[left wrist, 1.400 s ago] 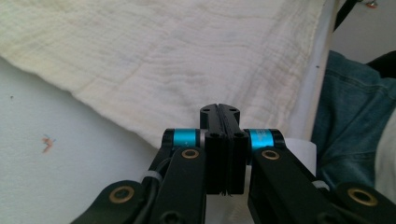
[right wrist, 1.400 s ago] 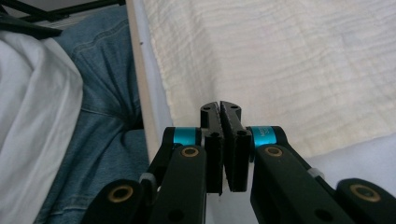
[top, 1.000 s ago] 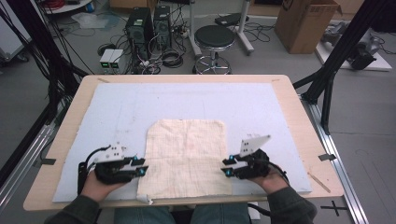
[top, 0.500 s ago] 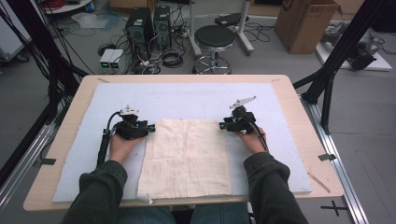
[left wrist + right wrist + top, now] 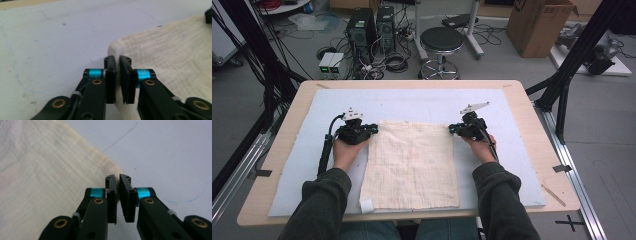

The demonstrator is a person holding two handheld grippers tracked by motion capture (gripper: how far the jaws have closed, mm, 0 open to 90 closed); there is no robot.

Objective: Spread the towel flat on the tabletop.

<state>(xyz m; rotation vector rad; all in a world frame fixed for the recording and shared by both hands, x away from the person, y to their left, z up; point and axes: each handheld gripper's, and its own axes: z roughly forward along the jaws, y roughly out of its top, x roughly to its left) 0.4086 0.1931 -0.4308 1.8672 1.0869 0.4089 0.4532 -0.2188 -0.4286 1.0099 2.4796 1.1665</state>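
Note:
A cream cloth [image 5: 412,165] lies flat on the pale blue mat [image 5: 412,102]. My left gripper [image 5: 374,128] is at its far left corner and my right gripper [image 5: 452,129] is at its far right corner. In the left gripper view the jaws [image 5: 117,60] have just been closing and now pinch the puckered corner of the cloth [image 5: 170,50]. In the right gripper view the jaws [image 5: 117,178] have also just been closing, and they stand almost together on the tip of the cloth [image 5: 45,170].
The mat covers most of the wooden table [image 5: 532,125]. A small white tag [image 5: 366,205] sits at the cloth's near left corner. A thin wooden stick [image 5: 553,194] lies near the table's right front corner. Beyond the table stand a stool [image 5: 441,40] and a cardboard box [image 5: 539,25].
Both hands have moved from beside the cloth's near part up to its far corners. The jaws of both grippers have drawn together on those corners.

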